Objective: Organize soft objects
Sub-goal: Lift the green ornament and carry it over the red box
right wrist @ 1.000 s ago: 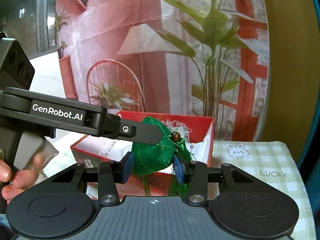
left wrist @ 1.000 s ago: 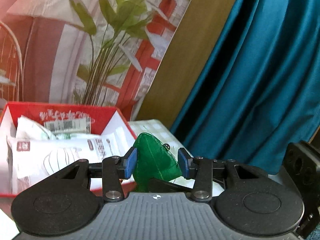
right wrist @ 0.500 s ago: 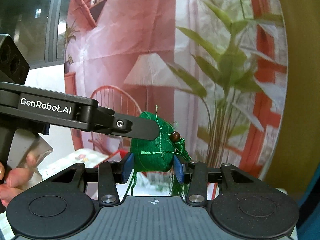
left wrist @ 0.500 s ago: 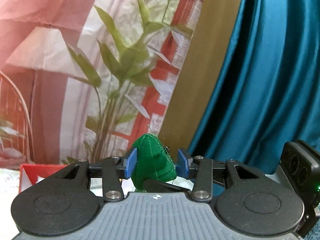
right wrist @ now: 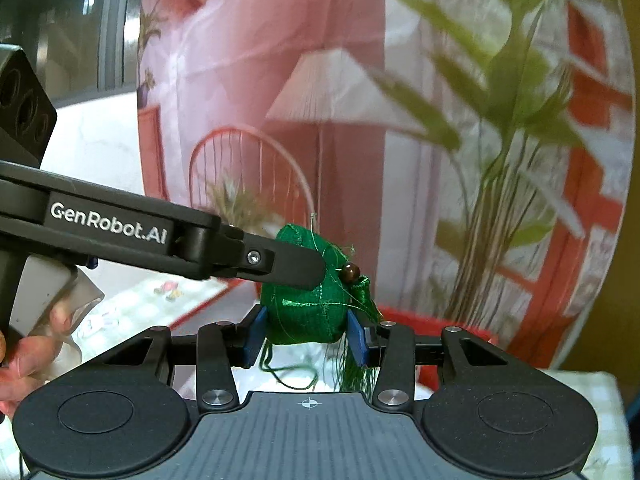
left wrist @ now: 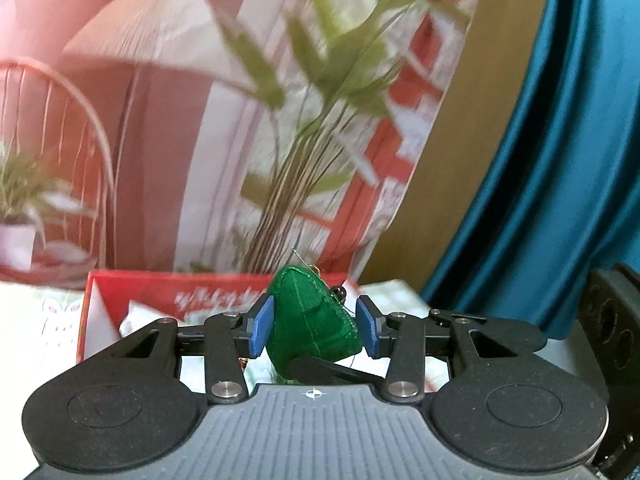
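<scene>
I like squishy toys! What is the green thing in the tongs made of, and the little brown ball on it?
The green pouch looks like shiny satin-like cloth, stuffed soft: it gleams, shows stitched seams and has loose threads sticking out. The brown bead looks like polished wood or maybe plastic: it is smooth and glossy, too small to say which. Both tongs, left and right, pinch the pouch.

Left tool [left wrist: 315,327] grips green pouch [left wrist: 310,320] before seemingly red box [left wrist: 160,292].
</scene>
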Motion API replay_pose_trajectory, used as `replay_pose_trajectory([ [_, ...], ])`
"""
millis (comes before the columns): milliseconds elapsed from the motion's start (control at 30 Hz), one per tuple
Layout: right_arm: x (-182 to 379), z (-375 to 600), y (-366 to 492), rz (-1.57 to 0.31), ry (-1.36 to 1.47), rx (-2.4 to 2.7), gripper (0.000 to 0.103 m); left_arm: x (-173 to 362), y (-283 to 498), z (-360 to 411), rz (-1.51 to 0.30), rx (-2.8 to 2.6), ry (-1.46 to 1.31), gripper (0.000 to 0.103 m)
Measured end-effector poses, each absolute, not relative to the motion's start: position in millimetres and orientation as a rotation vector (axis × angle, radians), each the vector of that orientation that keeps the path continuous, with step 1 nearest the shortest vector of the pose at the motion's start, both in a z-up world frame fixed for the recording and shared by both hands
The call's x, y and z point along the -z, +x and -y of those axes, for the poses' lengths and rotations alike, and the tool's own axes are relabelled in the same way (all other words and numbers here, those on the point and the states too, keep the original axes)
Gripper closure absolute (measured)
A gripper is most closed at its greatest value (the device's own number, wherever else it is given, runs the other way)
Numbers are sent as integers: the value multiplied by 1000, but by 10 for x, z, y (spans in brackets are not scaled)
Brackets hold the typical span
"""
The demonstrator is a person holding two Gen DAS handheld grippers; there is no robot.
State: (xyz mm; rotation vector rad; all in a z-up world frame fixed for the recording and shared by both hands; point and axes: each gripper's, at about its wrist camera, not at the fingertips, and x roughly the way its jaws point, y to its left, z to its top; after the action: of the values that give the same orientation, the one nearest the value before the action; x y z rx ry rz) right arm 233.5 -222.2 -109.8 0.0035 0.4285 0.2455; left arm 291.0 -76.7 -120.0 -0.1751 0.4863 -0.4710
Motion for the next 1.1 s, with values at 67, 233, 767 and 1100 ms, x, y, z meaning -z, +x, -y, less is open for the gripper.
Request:
replay_pose_trajectory([
  [67, 1228, 2182, 2380, -458, 12, -247, 64, 1310, 2973, 732, -518, 468, -182, 57],
  [233, 1494, 2181, 2457, -527, 28, -243, 64, 1537, 3098, 704, -584, 477, -196, 57],
  [767, 1751, 2414, 2600, -599, 33, -93, 63, 1624, 3155, 660, -594, 379, -144, 49],
  [1100, 1752, 2498, 2880, -623, -7, 9, 63, 1500, 3053, 560, -556, 300, -94, 42],
])
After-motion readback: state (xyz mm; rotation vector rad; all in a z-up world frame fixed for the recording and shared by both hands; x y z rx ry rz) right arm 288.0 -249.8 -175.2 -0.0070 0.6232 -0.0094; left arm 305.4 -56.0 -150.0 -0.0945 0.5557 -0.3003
